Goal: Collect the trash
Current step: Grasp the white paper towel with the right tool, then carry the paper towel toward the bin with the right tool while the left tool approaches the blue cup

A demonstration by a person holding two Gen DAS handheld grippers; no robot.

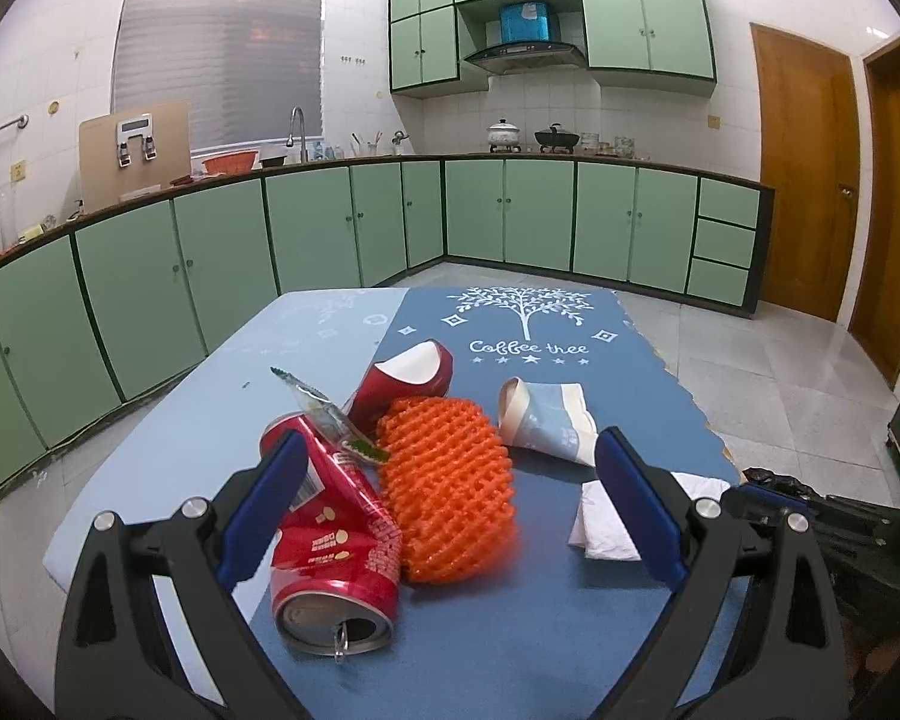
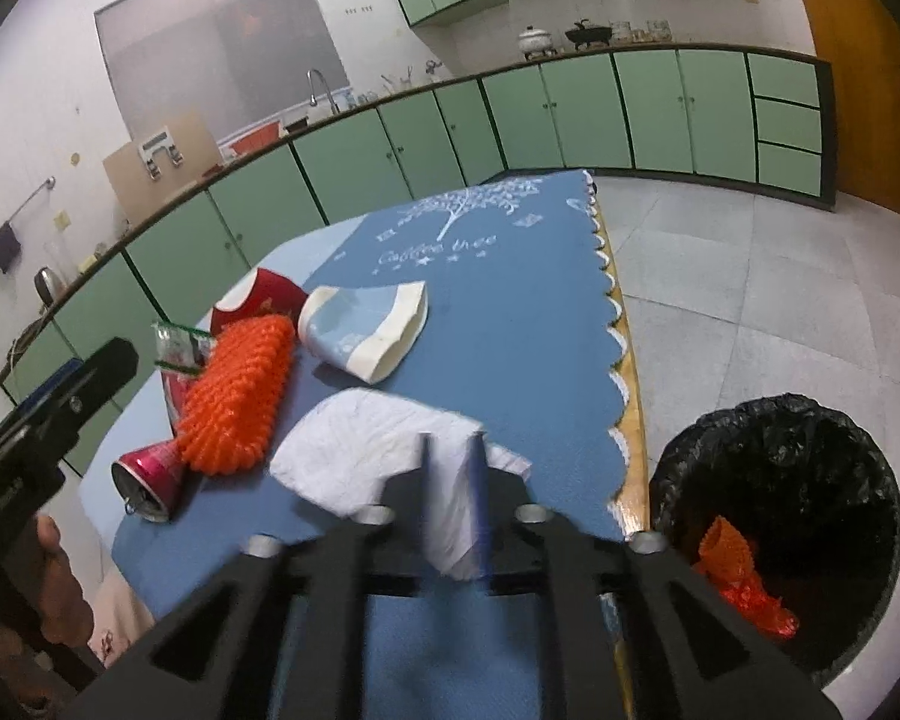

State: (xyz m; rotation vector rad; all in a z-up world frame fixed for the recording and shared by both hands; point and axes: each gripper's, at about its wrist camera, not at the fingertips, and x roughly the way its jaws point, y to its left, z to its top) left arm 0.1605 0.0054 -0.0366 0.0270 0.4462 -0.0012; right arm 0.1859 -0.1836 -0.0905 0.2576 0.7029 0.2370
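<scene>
The right gripper (image 2: 453,450) has its jaws drawn close on a fold of the white tissue (image 2: 360,450), a soft, creased sheet lying on the blue cloth of the tabletop (image 2: 510,312); motion blur along the fingers makes the exact contact hard to confirm, but the paper stands pinched between them. The left gripper (image 1: 450,480) hangs with its jaws spread wide and nothing clamped, its blue pads to either side of the litter. Between and ahead of them lie a crushed red aluminium can (image 1: 330,534), dented and ring-pulled, and an orange foam net sleeve (image 1: 450,492) of open lattice texture, touching the can. A clear torn wrapper (image 1: 324,414) leans on the can. Behind these sit a flattened red paper cup (image 1: 405,384) and a squashed pale blue paper cup (image 1: 546,426). Just beside the tabletop's scalloped edge stands a round bin with a glossy black liner (image 2: 774,516), holding a scrap of orange netting (image 2: 738,576); its lower rim is cut off by the gripper body.
</scene>
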